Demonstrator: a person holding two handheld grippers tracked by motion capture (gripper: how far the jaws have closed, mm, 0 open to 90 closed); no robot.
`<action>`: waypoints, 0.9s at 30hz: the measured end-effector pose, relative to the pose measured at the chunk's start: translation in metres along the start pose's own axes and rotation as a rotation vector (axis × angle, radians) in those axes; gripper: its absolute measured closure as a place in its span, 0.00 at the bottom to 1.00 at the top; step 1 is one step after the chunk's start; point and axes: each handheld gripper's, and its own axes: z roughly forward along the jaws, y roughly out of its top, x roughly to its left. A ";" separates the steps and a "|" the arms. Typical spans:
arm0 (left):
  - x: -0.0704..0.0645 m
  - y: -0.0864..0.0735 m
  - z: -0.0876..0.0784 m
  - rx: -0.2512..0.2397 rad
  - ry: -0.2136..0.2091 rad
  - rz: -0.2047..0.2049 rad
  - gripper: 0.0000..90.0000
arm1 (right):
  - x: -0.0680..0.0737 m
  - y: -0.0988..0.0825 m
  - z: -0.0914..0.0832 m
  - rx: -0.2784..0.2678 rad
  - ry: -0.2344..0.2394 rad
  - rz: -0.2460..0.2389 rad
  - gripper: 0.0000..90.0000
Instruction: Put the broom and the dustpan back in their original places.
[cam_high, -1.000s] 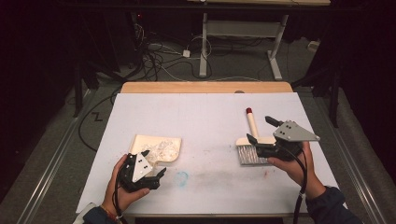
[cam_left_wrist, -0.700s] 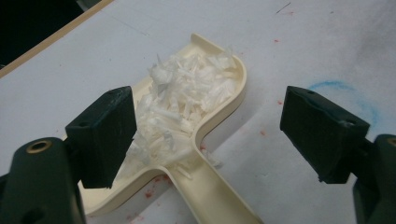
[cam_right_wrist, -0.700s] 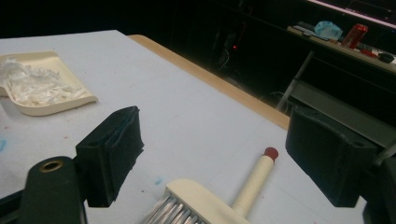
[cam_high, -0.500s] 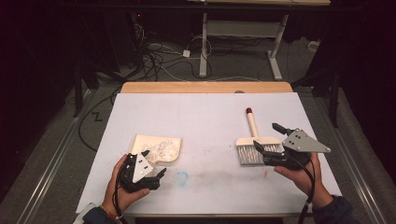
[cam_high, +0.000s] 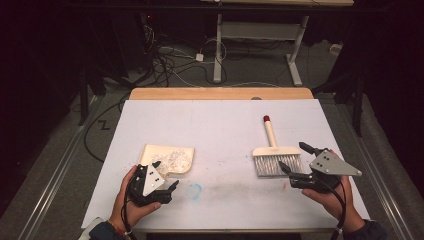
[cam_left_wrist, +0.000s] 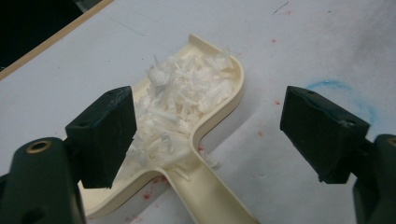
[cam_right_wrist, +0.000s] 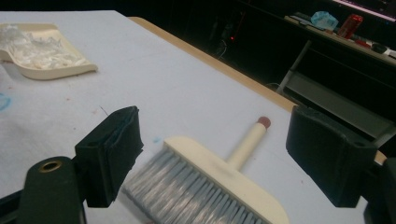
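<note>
Sweeping looked finished: white shreds (cam_left_wrist: 180, 100) sat heaped in the dustpan (cam_high: 167, 161), brush (cam_high: 274, 154) lay on the tabletop (cam_high: 220, 125). Left tool (cam_high: 165, 182) and right tool (cam_high: 296, 161) gaped, empty. Emptying the pan remained.

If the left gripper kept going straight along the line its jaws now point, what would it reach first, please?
Most likely the cream dustpan: the left gripper has its jaws open, with the pan's handle and the white shreds directly ahead between them. How far off it is remains unclear.
</note>
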 end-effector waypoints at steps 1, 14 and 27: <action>0.000 0.000 0.000 -0.002 0.002 0.000 0.19 | 0.000 -0.003 0.000 0.004 0.003 0.002 0.21; 0.002 0.001 0.001 -0.017 0.001 -0.016 0.18 | -0.007 -0.041 -0.009 0.060 -0.042 0.074 0.18; 0.002 0.003 0.002 -0.024 0.015 -0.002 0.17 | 0.012 -0.053 -0.007 0.107 0.002 0.033 0.18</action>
